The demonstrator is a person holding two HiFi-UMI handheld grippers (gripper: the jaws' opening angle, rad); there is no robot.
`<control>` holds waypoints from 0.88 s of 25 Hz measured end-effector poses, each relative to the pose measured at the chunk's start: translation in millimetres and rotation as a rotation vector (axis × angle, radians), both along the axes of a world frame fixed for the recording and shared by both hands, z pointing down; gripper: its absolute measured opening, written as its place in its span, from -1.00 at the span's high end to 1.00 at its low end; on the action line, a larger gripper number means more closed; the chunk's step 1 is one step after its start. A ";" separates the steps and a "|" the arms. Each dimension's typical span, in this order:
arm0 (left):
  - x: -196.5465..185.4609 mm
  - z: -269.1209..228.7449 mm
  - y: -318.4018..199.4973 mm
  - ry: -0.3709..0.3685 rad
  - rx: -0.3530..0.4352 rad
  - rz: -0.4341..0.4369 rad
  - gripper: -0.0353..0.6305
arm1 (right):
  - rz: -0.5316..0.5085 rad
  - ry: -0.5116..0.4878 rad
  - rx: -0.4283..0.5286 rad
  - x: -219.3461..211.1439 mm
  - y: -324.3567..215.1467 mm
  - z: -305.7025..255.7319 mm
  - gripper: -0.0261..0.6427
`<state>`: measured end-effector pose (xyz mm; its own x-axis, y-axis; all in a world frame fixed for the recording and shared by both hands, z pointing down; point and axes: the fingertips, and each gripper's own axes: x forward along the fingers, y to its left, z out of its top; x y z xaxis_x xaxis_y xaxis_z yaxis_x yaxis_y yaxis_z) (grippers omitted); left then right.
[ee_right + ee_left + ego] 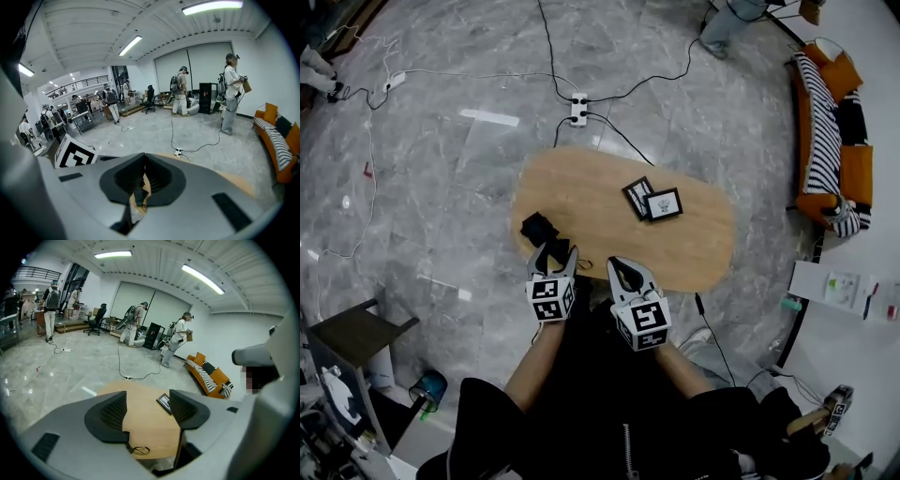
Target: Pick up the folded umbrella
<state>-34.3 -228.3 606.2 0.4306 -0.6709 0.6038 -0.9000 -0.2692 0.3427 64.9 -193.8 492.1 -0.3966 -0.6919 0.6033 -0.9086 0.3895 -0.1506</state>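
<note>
Head view: folded umbrella (539, 228) lies near left edge of table (591, 187).

A grey marble floor (441, 141) spread around an oval wooden table (703, 234). Black cables ran to a white power strip (578, 110). An orange sofa (825, 122) with striped cushions stood against a white wall. Long strip lights (201, 280) glowed on the ribbed ceiling.
</note>
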 end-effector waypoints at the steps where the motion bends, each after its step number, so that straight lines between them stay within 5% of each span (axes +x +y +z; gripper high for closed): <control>1: -1.4 3.7 -1.8 -0.002 -0.007 -0.007 0.03 | -0.002 0.002 -0.004 -1.0 -2.8 1.1 0.89; 22: -35.9 100.2 -8.6 0.037 -0.208 -0.225 -0.11 | -0.062 0.029 -0.089 -9.1 -26.3 25.3 0.89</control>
